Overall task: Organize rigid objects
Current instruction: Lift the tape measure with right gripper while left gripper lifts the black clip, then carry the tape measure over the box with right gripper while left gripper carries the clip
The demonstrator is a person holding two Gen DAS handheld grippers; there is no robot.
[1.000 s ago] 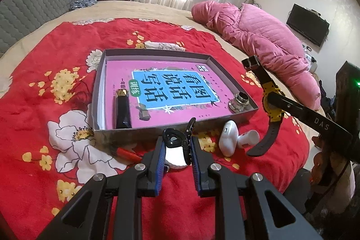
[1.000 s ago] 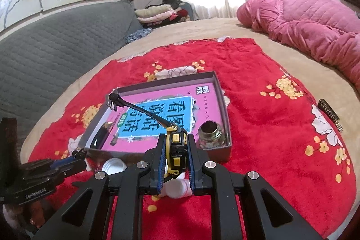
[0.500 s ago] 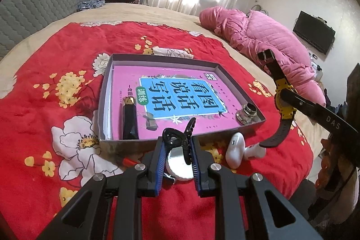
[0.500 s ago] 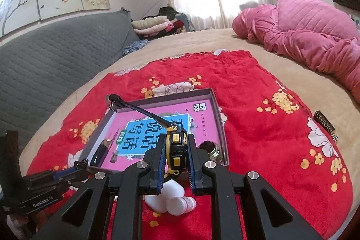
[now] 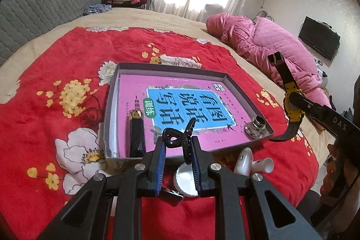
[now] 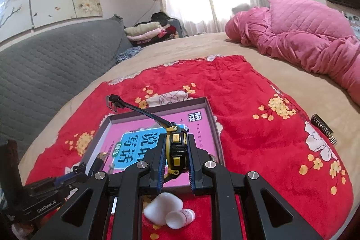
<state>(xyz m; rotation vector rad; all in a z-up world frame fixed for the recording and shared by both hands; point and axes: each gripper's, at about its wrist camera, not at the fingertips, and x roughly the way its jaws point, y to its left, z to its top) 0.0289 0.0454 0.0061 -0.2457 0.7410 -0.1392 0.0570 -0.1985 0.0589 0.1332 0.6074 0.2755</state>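
Left wrist view: the left gripper [image 5: 177,146] is closed on a black hair clip [image 5: 177,138], held above the near wall of a grey tray [image 5: 110,109] that sits on a red blanket [image 5: 56,73] on the bed. Inside the tray lie a pink book [image 5: 180,105], a black lighter [image 5: 136,134] along its left side, and a small metal cap [image 5: 256,126] in the right near corner. Just in front of the tray, on the blanket, are a round silver lid [image 5: 185,179] and a white earbud case [image 5: 244,161]. At right, the right gripper [image 5: 294,102] holds a yellow-and-black watch [image 5: 290,105] in the air, strap ends hanging free.

Right wrist view: the right gripper [image 6: 176,152] is clamped on the watch [image 6: 176,147], above the tray [image 6: 209,114]; one strap reaches up and left. The case [image 6: 163,209] lies below on the blanket [image 6: 258,150]. The left gripper [image 6: 78,172] shows at lower left. A small dark tube [image 6: 321,127] lies well apart at right.
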